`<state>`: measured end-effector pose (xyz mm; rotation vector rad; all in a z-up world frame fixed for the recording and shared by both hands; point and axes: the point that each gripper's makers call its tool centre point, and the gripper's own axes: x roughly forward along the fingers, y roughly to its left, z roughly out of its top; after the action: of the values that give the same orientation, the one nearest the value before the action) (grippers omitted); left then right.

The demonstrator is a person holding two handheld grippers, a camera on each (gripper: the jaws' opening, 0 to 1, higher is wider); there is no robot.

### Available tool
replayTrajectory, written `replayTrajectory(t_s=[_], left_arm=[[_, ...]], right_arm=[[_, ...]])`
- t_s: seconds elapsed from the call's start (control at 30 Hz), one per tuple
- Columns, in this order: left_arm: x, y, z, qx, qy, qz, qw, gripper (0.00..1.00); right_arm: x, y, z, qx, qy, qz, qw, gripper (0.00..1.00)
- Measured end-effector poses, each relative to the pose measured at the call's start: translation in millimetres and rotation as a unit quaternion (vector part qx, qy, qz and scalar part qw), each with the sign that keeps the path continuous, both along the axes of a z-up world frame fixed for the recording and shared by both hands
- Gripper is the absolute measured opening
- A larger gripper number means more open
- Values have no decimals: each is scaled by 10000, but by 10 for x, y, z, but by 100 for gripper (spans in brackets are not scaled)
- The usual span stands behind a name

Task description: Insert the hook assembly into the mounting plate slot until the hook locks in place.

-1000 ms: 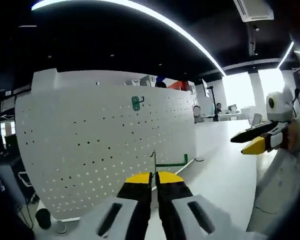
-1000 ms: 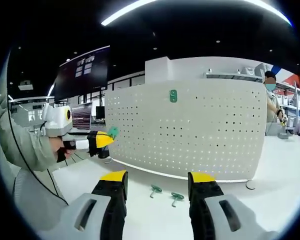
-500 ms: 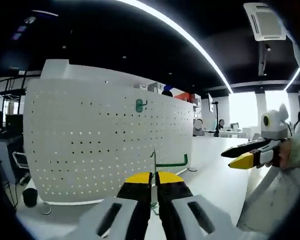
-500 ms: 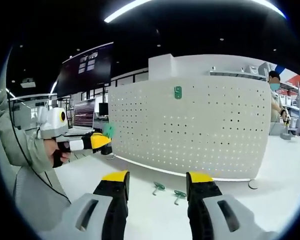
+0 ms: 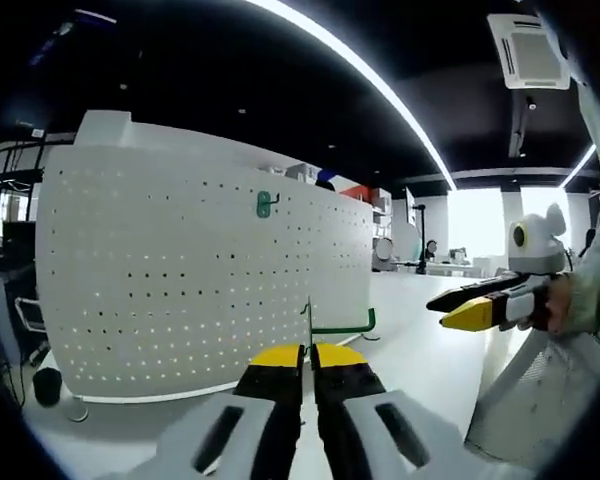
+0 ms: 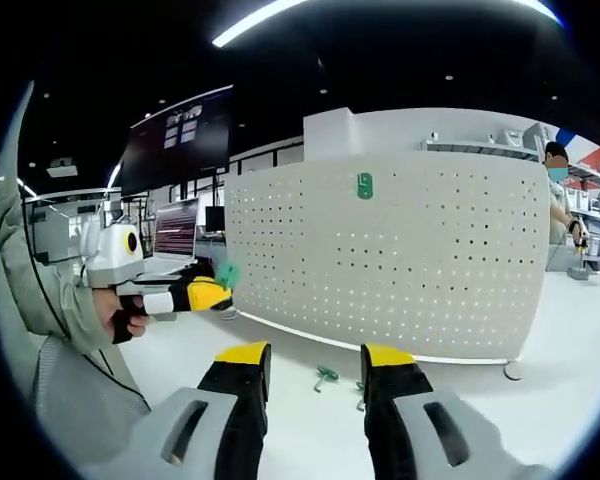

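The white pegboard mounting plate [image 5: 180, 280] stands upright on the table, with one green hook [image 5: 267, 204] mounted near its top. My left gripper [image 5: 308, 350] is shut on a green hook assembly [image 5: 332, 326], held in front of the board and apart from it. In the right gripper view the same board [image 6: 410, 260] and its mounted hook [image 6: 365, 185] face me. My right gripper [image 6: 315, 354] is open with nothing between its jaws. The left gripper [image 6: 195, 295] shows at the left, green hook [image 6: 227, 275] at its tip.
Loose green hooks [image 6: 327, 375] lie on the white table [image 6: 300, 430] before the board. The right gripper [image 5: 480, 305] reaches in from the right of the left gripper view. A person's sleeve [image 6: 50, 330] is at the left, and another person [image 6: 558, 195] stands behind the board.
Both cameras have shifted a little relative to the board. The right gripper's jaws stand slightly closer together. The left gripper stays shut on the hook assembly.
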<state>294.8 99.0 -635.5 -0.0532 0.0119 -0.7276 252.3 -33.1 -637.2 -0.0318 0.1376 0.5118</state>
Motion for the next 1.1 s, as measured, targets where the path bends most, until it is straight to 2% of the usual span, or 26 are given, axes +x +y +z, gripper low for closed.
replayTrajectory(t_s=[0.1,0.37,0.63,1.1], left_arm=[[-5,-12,-24,15,38,-36,10000,3],[-17,-22,-19,-2,29,-72,10000,3],[-47,-44,4,43,-62,-130,9999,3],[-99,-113,33,151,-229,-278,9992,3]], right_arm=[[-5,31,14,129,30,75,9999,33],[-3,168,86,136,30,266,9995,30],[4,362,238,196,-60,510,9985,27],[28,567,352,348,-107,721,9967,22]])
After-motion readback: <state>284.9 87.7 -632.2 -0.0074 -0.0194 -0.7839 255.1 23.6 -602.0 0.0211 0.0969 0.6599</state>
